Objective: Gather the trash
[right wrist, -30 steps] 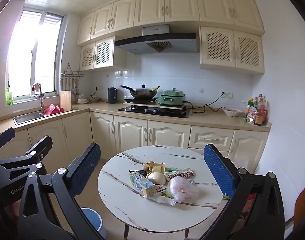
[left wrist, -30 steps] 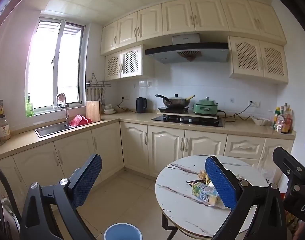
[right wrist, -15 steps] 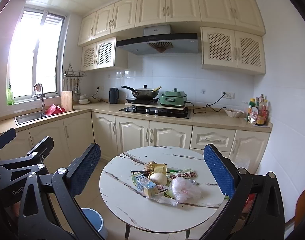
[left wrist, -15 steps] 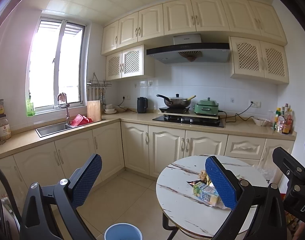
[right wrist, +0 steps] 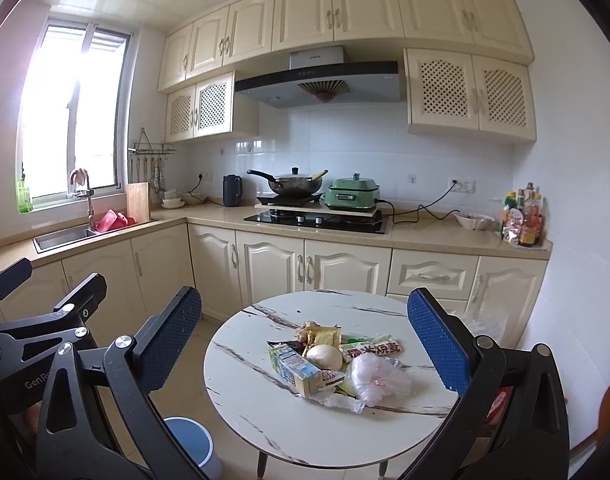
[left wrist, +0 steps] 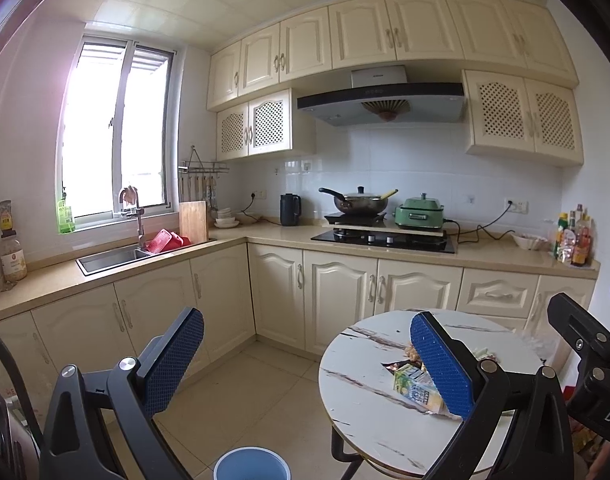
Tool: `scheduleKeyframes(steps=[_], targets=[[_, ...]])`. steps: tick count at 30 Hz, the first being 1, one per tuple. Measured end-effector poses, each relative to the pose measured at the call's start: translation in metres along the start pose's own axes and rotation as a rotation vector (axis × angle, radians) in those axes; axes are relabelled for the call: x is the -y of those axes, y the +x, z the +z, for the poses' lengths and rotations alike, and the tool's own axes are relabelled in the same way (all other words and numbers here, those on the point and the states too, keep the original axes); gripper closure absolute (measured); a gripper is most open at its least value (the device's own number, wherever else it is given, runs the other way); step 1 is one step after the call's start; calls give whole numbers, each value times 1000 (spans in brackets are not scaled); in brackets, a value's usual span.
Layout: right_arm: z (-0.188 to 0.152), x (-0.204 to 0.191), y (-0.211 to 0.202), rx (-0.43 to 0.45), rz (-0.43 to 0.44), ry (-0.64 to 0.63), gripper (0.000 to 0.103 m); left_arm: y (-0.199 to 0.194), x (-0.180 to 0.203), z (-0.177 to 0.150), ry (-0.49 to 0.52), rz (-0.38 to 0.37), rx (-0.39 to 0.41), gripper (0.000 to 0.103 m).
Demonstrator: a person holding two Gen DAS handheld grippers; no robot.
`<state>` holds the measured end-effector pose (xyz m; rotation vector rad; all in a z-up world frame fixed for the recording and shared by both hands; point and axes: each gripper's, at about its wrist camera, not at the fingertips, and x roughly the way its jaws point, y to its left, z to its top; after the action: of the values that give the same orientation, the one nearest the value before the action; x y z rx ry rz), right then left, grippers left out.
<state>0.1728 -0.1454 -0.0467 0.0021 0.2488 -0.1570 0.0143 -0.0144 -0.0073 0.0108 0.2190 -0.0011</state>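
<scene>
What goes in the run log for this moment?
left hand-held gripper open | right hand-held gripper open | trash pile on round table | blue bin on floor

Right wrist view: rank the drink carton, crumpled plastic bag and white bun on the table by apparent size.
Largest to smallest, as they look:
1. drink carton and crumpled plastic bag: look about alike, so no ranking between them; the bag is loosely bunched.
2. white bun: clearly smallest, partly hidden behind the carton.
All lie close together on the round table.
</scene>
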Motion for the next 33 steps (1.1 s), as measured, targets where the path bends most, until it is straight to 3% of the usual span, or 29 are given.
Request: scheduleKeyframes(steps=[18,33], targets=[[-4,-1,16,15,43,6,0,19,4,-6,3,15,28,1],[-12,19,50,-15,43,30,0,72,25,-10,39,9,2,1]])
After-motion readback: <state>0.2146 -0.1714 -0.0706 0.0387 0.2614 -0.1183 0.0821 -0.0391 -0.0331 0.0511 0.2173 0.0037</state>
